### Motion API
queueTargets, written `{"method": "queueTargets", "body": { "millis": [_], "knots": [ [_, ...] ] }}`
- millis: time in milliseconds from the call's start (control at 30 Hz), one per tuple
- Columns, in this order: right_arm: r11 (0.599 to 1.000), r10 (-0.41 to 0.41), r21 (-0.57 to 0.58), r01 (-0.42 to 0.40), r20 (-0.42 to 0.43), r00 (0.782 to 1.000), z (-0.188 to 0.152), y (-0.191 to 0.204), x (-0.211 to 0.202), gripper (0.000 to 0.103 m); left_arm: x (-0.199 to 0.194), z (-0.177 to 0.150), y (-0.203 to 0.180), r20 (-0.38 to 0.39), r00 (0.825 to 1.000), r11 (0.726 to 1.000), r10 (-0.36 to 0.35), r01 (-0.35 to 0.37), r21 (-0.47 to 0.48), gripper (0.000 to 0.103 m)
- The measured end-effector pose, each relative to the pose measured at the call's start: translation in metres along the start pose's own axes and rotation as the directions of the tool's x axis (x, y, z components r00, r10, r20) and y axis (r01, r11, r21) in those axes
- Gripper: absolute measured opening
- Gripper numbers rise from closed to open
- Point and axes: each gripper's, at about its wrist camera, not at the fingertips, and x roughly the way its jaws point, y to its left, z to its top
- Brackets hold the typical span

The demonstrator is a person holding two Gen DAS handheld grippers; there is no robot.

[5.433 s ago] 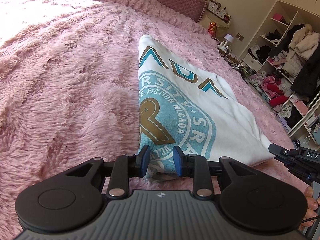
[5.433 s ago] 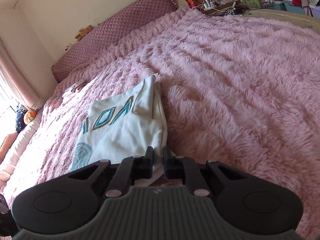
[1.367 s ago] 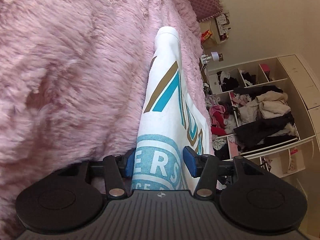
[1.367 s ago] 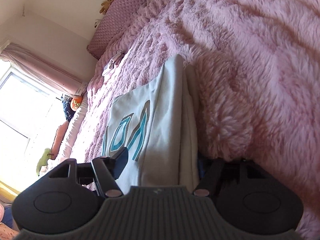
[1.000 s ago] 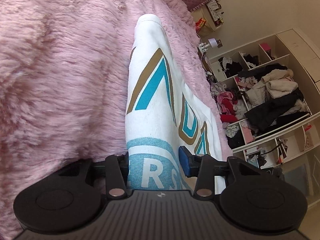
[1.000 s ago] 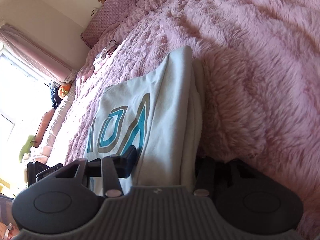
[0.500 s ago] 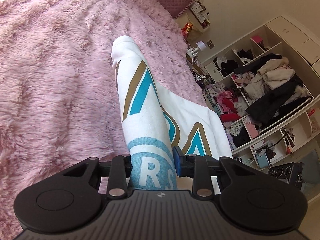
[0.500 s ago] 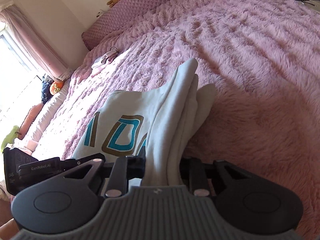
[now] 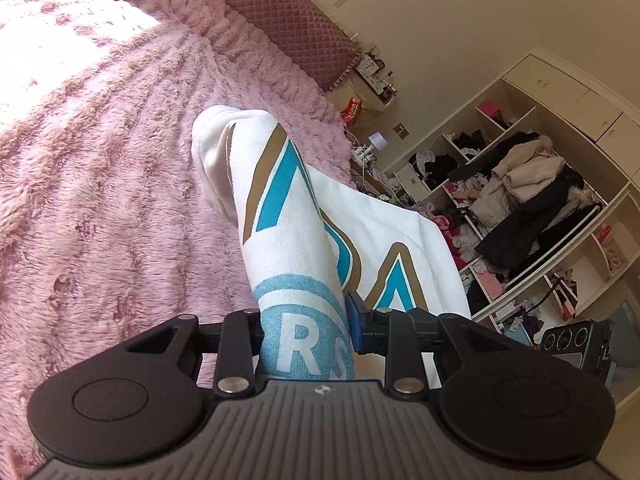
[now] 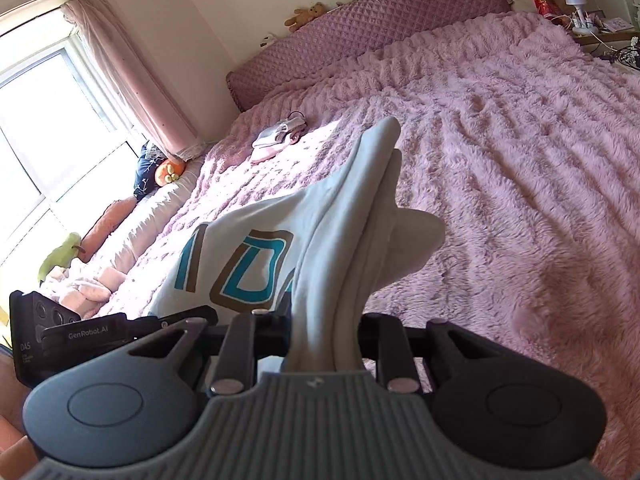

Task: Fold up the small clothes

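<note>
A white T-shirt (image 9: 296,216) with teal and gold print hangs lifted above the pink fuzzy bed (image 9: 88,184), stretched between both grippers. My left gripper (image 9: 306,332) is shut on its left edge at the round teal print. My right gripper (image 10: 324,332) is shut on its bunched right edge; the shirt also shows in the right wrist view (image 10: 280,248). The shirt's far end droops toward the bed. The other gripper's body shows at each view's edge, in the left wrist view (image 9: 576,340) and in the right wrist view (image 10: 60,332).
A small folded garment (image 10: 280,136) lies near the quilted headboard (image 10: 360,40). Open shelves full of clothes (image 9: 520,200) stand to the right of the bed. A nightstand with a lamp (image 9: 376,140) is beside the headboard. A window with a pink curtain (image 10: 120,72) is on the left.
Both grippers closed on the shirt's side edges and lifted it off the bed. The shirt now hangs higher than half a second ago.
</note>
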Motion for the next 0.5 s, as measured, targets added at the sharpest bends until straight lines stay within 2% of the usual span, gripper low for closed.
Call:
{"method": "queueTargets", "body": {
  "millis": [233,500],
  "knots": [
    [0.998,0.051,-0.03,-0.051,-0.019,0.999,-0.02,0.065,-0.002,0.017,-0.06,-0.001,0.012,0.048,0.998,1.0,0.03,-0.03,-0.005,0.032],
    [0.997,0.066,-0.029,-0.069,-0.072,0.995,-0.055,0.092,0.021,0.017,-0.085,-0.016,0.053,0.057,0.997,0.998,0.045,-0.043,-0.045,0.032]
  ]
}}
